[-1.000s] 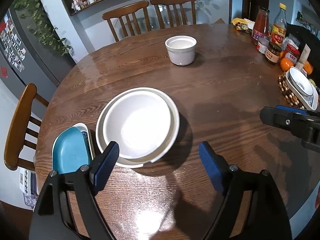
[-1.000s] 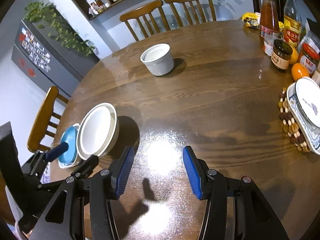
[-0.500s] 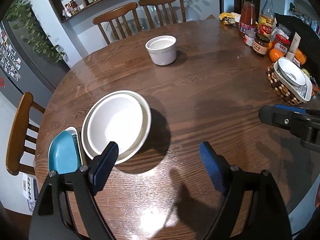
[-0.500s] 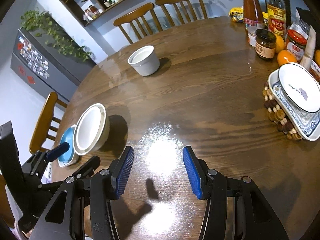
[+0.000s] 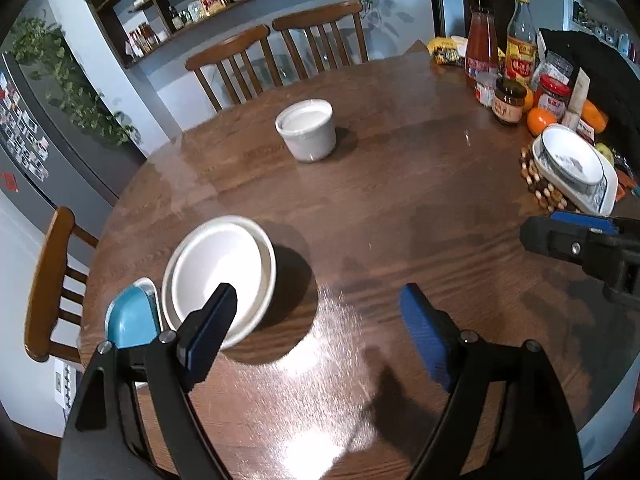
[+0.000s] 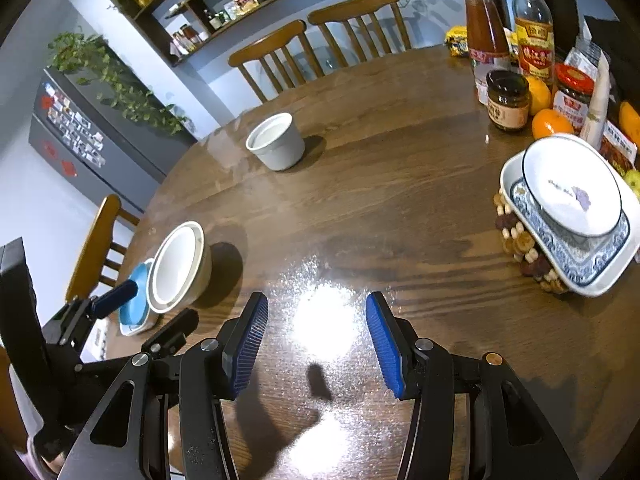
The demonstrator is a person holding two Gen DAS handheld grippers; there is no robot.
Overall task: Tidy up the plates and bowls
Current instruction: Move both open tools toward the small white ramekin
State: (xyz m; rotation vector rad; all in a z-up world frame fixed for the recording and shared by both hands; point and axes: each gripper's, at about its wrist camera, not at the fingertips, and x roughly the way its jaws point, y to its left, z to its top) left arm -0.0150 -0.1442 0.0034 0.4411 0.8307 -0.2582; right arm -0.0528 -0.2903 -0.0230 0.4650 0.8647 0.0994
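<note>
Two nested white bowls point(image 5: 218, 268) point(image 6: 178, 268) sit on the round wooden table point(image 5: 400, 208) at the left, beside a blue dish point(image 5: 132, 320) point(image 6: 134, 300). A white straight-sided cup point(image 5: 308, 130) point(image 6: 276, 140) stands farther back. At the right, a white bowl point(image 6: 568, 184) point(image 5: 568, 162) rests in a blue-patterned rectangular plate point(image 6: 580, 268) on a beaded trivet point(image 6: 516, 240). My left gripper point(image 5: 320, 332) is open over bare wood, its left finger point(image 5: 212, 328) overlapping the nested bowls' near rim. My right gripper point(image 6: 316, 344) is open and holds nothing.
Sauce bottles point(image 6: 532, 28), jars point(image 6: 506, 100) and oranges point(image 6: 550, 124) crowd the table's far right edge. Wooden chairs point(image 5: 280, 56) stand behind the table and another chair point(image 5: 48, 280) at its left. A grey fridge point(image 6: 80, 140) with plants is beyond.
Both grippers have drawn back and shifted right across the table. The nested bowls now lie farther left in both views, and the plate on the trivet shows more fully.
</note>
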